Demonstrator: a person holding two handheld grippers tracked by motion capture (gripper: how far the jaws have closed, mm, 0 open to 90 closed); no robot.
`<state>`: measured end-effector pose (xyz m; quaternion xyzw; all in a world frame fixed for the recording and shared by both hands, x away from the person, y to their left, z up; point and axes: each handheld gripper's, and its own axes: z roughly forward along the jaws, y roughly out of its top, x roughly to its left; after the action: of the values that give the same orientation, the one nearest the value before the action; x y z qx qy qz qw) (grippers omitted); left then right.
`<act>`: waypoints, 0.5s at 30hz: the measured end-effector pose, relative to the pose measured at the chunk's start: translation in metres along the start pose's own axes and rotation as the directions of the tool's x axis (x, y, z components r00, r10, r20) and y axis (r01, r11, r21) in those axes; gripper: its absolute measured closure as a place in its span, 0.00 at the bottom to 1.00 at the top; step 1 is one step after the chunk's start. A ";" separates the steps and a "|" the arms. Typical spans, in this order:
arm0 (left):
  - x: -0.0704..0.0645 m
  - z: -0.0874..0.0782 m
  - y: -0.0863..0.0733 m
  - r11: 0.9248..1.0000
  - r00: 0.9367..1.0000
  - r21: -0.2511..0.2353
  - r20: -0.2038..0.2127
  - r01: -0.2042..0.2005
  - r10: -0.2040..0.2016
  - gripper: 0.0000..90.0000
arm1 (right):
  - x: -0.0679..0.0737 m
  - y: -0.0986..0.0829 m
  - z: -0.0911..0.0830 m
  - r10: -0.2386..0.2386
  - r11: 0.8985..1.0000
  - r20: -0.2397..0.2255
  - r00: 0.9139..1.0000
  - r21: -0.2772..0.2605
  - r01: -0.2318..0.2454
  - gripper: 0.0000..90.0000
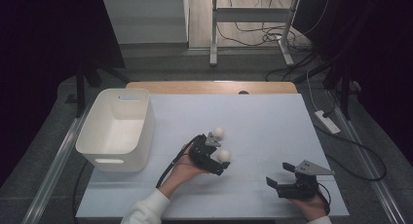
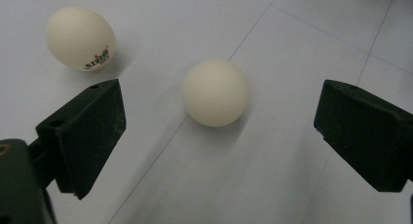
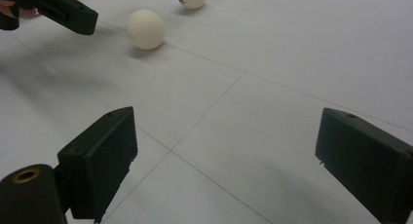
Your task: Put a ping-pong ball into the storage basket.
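The room is dark around the table (image 1: pixel 272 117), which is covered by a pale grey-white sheet with thin lines crossing it; behind it the wooden edge of the table shows, and further back a metal frame and some loose cables lie on the floor. A white plastic bin (image 1: pixel 118 129) stands on the left part of the sheet.

Two white balls lie near the middle of the table. The farther ball (image 2: pixel 81 38) carries a small print in black with red marks, but the letters are too small for me to read. The nearer ball (image 2: pixel 215 92) shows no print on the side that I see. The two balls are close to each other but apart.

The left gripper (image 2: pixel 219 131) is held low over the sheet, the hand (image 1: pixel 185 166) coming in from the bottom with a white sleeve, and it points toward the balls. Its jaws stand wide apart and hold nothing; the nearer ball lies on the sheet between them, a little ahead, touching neither jaw.

The right gripper (image 1: pixel 281 174) rests lower right on the table, well apart from the balls, pointing to the left. Its jaws are also wide apart with only bare sheet between them.
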<state>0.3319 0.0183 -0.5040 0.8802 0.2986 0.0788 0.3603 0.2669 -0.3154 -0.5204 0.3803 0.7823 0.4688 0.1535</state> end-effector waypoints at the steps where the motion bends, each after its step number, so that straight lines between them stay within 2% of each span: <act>1: 0.000 0.002 0.000 1.000 1.000 0.002 -0.002 -0.005 0.005 0.06 | 0.000 0.000 0.000 0.000 1.000 0.000 1.000 0.001 0.000 0.09; 5: 0.001 0.006 0.001 1.000 1.000 0.016 -0.007 -0.013 0.013 0.06 | 0.001 0.000 0.000 -0.003 1.000 0.003 1.000 0.004 0.003 0.09; 15: 0.003 0.018 0.004 0.999 1.000 0.040 0.012 -0.018 0.017 0.08 | 0.000 -0.001 0.000 -0.002 1.000 0.008 1.000 0.005 0.002 0.09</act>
<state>0.3420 0.0072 -0.5145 0.8902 0.2904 0.0710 0.3438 0.2670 -0.3155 -0.5212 0.3815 0.7833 0.4653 0.1562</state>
